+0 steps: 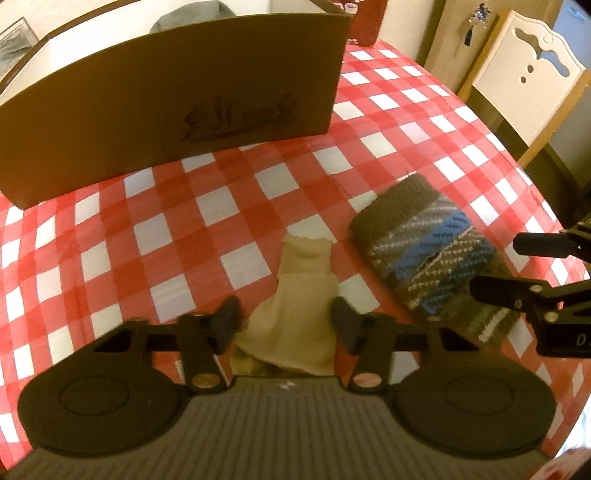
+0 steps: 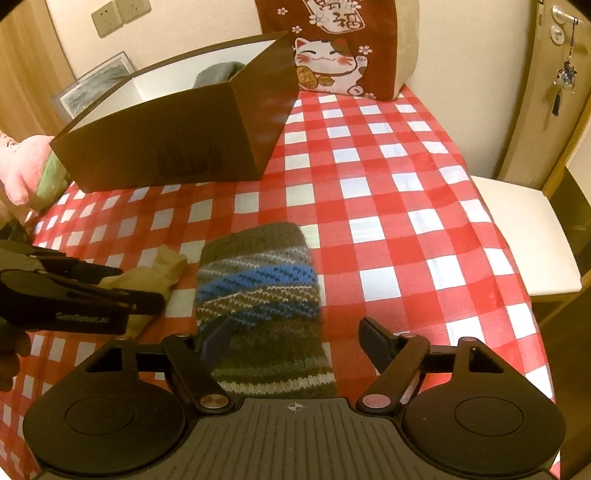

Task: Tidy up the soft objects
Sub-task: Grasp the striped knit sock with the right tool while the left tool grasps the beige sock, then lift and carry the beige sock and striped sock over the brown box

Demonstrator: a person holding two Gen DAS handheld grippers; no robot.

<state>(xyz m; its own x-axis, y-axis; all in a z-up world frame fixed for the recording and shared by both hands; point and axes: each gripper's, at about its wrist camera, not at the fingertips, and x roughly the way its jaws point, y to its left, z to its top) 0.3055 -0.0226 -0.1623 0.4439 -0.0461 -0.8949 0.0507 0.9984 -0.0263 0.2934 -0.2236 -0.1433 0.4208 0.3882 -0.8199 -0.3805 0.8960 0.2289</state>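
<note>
Left tongs [image 1: 286, 321]: I am holding them apart, straddling the near end of the beige cloth [image 1: 299, 295].
Beige cloth: lying on the table [image 1: 406, 129], long axis running away from me toward the brown box [image 1: 177, 99].
Right tongs [image 2: 293, 338]: I am keeping them spread over the striped knit piece [image 2: 258, 291], left finger touching it.
Knit piece: just right of the cloth, also pointing boxward.
Nearer hand: left for cloth, right for knit.

Home dining room: checked tablecloth [image 2: 388, 177], chair [image 1: 524, 74], lucky-cat bag [image 2: 332, 48], wall sockets [image 2: 120, 16].
</note>
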